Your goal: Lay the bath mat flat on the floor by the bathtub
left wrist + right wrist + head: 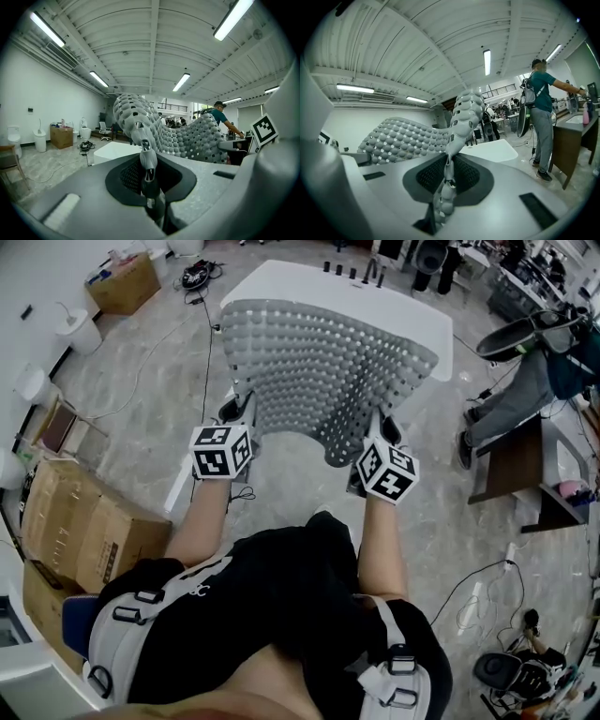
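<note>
Where the bath mat is: the grey pebbled bath mat [328, 371] hangs in the air on the near side of the white bathtub [272, 282], covering most of it in the head view; it touches neither tub nor floor.
Left gripper: the left gripper [146, 159] has its jaws pinched on the mat's near left corner, with a thin fold of mat running up between them.
Right gripper: the right gripper [449, 174] has its jaws clamped on the near right corner, and that corner sits a little lower than the left.
Mat from the jaws: the sheet spreads away from both grippers towards the bathtub, bowed and rippled rather than flat.
Long axis: it seems to run from one gripper to the other, roughly along the bathtub's near side.
Nearer hand: neither, since each holds one corner of the same edge.
Landing place: the marbled floor [281, 484] just on the near side of the bathtub, below the mat.
Judged next need: lowering both corners evenly so the far edge settles beside the tub.
Hidden: the bathtub's near wall and the floor against it lie behind the mat; the marker cubes [221, 450] cover the jaw tips in the head view.
Beyond the bathtub: a person [541, 112] stands at a desk, well clear.
</note>
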The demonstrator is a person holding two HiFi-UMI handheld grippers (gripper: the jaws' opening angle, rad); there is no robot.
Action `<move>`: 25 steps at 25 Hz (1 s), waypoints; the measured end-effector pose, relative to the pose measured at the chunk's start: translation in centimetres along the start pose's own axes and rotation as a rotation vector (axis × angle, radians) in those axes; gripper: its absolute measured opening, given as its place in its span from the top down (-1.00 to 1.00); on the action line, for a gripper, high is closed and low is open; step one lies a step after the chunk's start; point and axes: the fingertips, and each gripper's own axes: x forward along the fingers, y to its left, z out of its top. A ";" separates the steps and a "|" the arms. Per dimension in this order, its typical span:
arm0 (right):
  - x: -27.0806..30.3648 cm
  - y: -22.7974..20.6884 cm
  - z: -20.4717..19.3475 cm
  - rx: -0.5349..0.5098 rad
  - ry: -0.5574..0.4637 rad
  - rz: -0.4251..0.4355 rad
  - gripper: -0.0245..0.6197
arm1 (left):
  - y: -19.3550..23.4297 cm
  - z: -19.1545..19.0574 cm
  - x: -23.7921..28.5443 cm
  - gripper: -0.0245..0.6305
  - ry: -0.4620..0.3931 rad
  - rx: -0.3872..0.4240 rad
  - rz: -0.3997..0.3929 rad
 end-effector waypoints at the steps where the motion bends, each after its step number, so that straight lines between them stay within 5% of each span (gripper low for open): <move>1: 0.3 0.1 -0.1 0.004 0.001 0.003 0.80 | 0.2 0.0 0.1 0.81 0.002 0.003 -0.001; 11: 6.3 0.2 -1.3 0.047 -0.007 0.002 0.80 | 3.8 -0.5 5.3 0.81 0.023 0.035 0.002; 20: 18.6 -2.3 -0.8 0.088 0.034 -0.002 0.80 | 6.8 1.3 16.6 0.81 0.056 0.095 0.003; 25: 27.1 -2.8 0.3 0.114 0.066 -0.005 0.80 | 10.2 3.6 24.2 0.81 0.083 0.060 -0.002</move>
